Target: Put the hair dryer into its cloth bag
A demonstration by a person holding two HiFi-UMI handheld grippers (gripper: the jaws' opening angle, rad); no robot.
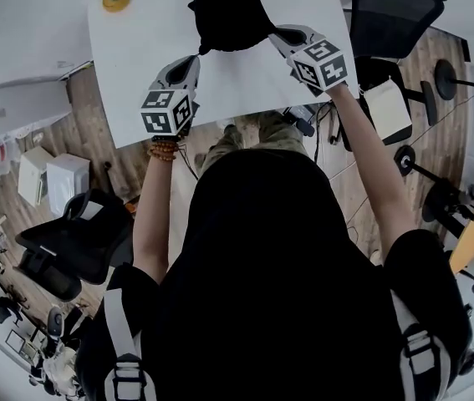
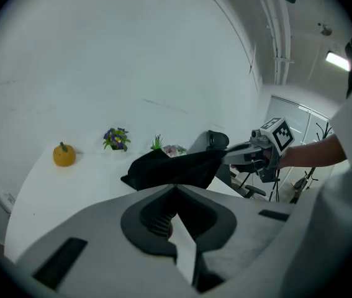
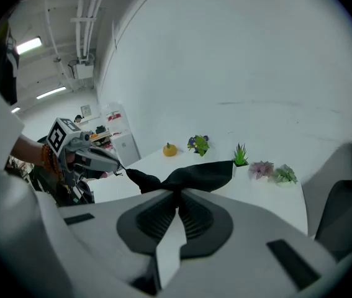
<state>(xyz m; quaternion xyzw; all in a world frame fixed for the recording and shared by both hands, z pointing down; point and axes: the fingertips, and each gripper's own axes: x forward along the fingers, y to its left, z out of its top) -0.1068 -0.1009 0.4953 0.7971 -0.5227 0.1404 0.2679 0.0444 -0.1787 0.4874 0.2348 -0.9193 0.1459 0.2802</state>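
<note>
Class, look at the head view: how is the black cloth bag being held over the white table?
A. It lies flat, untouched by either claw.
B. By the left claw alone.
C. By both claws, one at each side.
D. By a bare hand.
C: the left claw and the right claw are each shut on an opposite edge of the cloth bag, which is stretched between them.
</note>
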